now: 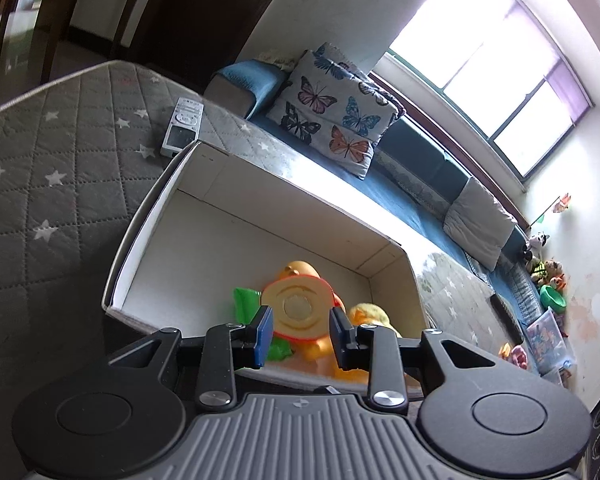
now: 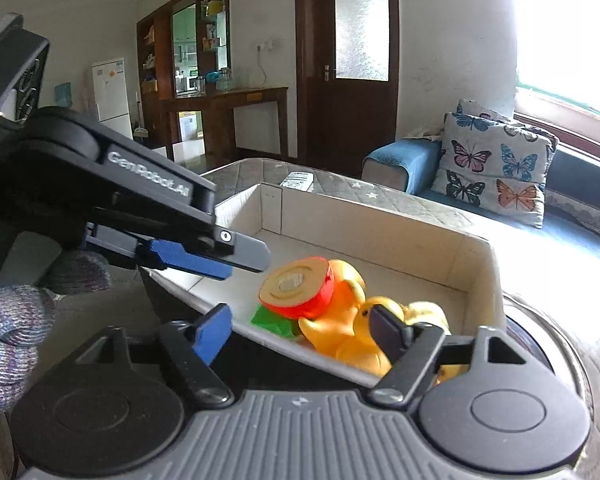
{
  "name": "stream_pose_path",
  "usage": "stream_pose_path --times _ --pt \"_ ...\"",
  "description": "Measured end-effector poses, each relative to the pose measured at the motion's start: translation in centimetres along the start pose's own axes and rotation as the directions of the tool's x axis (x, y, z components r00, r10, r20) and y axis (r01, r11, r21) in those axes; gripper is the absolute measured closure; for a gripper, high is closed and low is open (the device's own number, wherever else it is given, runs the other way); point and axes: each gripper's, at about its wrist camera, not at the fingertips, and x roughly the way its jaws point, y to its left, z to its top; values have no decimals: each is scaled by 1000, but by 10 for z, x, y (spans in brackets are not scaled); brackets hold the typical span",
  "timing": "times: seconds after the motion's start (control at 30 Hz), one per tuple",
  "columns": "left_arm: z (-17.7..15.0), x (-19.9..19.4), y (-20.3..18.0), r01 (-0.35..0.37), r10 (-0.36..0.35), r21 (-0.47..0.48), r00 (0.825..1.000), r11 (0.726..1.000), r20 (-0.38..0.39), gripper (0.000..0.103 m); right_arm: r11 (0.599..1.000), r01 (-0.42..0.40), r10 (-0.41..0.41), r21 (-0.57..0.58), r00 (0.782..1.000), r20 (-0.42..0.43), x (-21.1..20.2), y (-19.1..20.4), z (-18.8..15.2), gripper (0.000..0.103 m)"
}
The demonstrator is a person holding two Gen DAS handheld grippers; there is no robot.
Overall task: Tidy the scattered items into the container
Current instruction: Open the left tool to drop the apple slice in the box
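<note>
A white cardboard box (image 1: 236, 184) stands on a grey star-quilted mattress (image 1: 40, 160). Inside lie a red-rimmed tomato-half toy (image 1: 296, 308), a green toy piece (image 1: 246, 300), an orange rubber duck (image 1: 300, 270) and a yellow duck (image 1: 370, 314). My left gripper (image 1: 300, 338) is open just above the box's near edge, its jaws either side of the tomato half but apart from it. In the right wrist view the box (image 2: 380, 232) holds the tomato half (image 2: 298, 288) and ducks (image 2: 352, 340). My right gripper (image 2: 300, 334) is open and empty at the box's near wall. The left gripper (image 2: 228, 260) reaches in from the left.
A silver remote control (image 1: 182, 126) lies on the mattress beyond the box. A blue sofa with a butterfly cushion (image 1: 332, 116) runs along the window. A round dark object (image 2: 540, 344) sits beside the box at the right. Toys pile up at the sofa's far end (image 1: 548, 280).
</note>
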Motion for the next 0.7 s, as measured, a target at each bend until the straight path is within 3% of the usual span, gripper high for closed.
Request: stream_pose_path --times 0.37,0.7 --pt "-36 -21 -19 -63 61 84 998 994 26 70 998 46 -46 44 999 13 -31 -3 -24 3" --pt "-65 -25 -30 -137 135 146 991 980 22 68 992 70 -72 102 997 13 -49 -9 -45 0"
